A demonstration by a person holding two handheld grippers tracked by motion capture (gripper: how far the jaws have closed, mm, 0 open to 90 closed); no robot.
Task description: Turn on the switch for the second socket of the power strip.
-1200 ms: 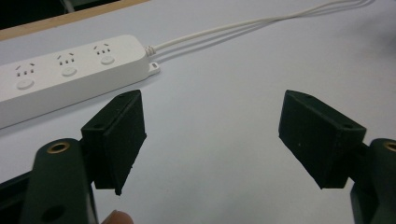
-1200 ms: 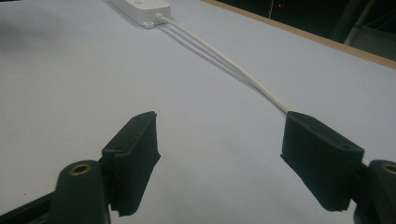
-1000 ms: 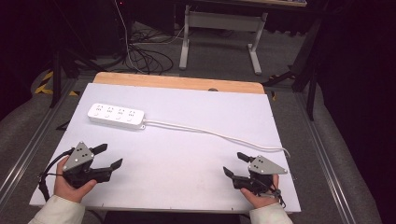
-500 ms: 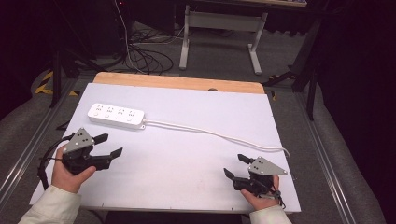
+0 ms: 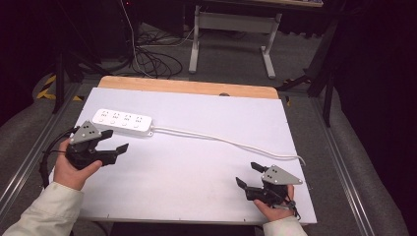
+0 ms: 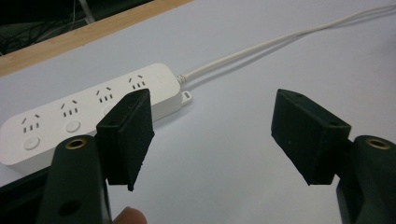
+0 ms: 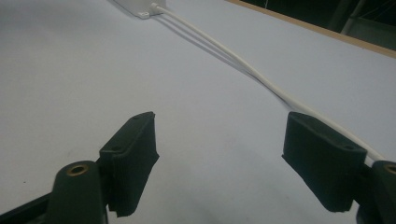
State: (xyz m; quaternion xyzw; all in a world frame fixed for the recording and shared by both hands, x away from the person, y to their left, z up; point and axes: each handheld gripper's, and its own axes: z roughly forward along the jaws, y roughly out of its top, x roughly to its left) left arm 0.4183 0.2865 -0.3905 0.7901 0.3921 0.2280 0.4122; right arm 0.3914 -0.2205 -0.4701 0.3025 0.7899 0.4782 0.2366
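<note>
Left tongs [image 5: 112, 141], jaws apart, are hovering beside the white four-socket power strip [image 5: 123, 121] at left; probably grabbing it next, right tongs [image 5: 248, 174] idling apart too.

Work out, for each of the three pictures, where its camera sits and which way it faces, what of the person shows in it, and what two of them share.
High view: above the person's side, facing forward and down on the white table; both hands, the left gripper and right gripper show.
Left gripper view: on the left gripper, looking along its open jaws at the power strip; a fingertip shows at the bottom.
Right gripper view: on the right gripper, low over the table, jaws open.
Shared: the white cord appears in both gripper views.
</note>
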